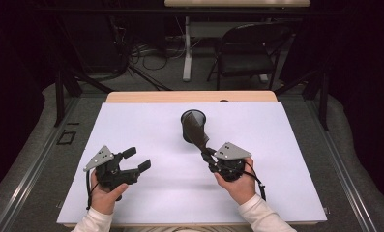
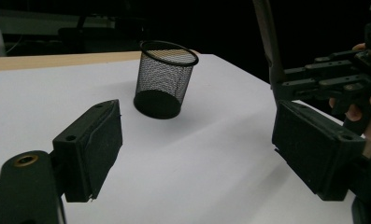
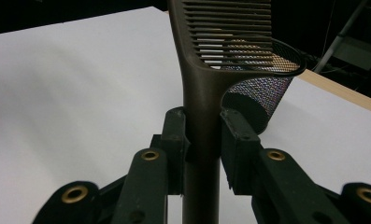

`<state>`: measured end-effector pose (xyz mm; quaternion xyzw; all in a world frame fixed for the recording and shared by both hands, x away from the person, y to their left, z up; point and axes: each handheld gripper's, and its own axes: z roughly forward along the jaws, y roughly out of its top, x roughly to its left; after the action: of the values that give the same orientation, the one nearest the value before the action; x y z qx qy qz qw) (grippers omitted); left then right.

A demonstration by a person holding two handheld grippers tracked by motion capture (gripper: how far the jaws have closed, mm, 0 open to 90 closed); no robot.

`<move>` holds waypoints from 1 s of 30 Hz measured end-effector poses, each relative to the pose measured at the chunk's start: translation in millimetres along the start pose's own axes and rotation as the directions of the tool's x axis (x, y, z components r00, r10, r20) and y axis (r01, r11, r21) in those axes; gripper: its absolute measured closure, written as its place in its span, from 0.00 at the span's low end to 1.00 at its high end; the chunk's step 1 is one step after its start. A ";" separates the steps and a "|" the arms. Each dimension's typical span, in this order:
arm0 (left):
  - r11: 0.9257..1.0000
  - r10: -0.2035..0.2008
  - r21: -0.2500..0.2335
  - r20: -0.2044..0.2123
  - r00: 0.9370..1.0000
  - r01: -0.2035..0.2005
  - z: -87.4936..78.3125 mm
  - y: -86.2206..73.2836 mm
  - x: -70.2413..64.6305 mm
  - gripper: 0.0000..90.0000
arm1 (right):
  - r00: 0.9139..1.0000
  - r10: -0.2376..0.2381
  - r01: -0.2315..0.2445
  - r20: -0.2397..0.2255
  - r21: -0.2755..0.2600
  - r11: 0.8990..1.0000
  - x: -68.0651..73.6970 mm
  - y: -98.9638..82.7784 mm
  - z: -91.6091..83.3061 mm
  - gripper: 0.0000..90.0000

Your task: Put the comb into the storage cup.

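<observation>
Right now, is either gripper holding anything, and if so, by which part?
The right gripper clamps a brown comb by its handle, just below the teeth. The left gripper stands open with nothing between its jaws.

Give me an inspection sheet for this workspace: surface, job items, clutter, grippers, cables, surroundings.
Surface: white sheet on a wooden table, flat.
Job's things: brown comb, held by its handle; black mesh cup, upright, apart from the comb.
Clutter: nothing seen.
Grippers: right gripper shut on the comb; left gripper open, nothing between its jaws.
Cables: one trails from each gripper; more lie on the floor behind.
Surroundings: folding chair, table leg, dark curtains.
</observation>
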<state>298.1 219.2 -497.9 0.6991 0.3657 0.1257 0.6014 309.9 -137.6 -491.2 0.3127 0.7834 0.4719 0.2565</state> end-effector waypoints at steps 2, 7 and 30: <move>1.000 -0.005 0.002 0.013 1.000 0.005 2.3 4.6 -2.2 0.18 | 1.000 0.002 -0.002 0.000 0.000 1.000 0.2 0.0 0.2 0.81; 1.000 0.018 0.026 0.011 1.000 -0.019 10.2 16.5 -10.3 0.27 | 1.000 0.002 -0.002 0.005 -0.003 1.000 0.9 0.1 0.5 0.81; 0.996 -0.055 0.072 0.055 0.997 0.051 55.6 69.4 -35.5 0.36 | 0.999 0.010 -0.008 0.030 -0.038 0.999 -1.8 1.3 -4.2 0.81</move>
<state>332.5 153.5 -437.5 0.7133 0.3712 0.0768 0.5895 308.5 -140.9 -488.1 0.3184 0.7688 0.4832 0.2723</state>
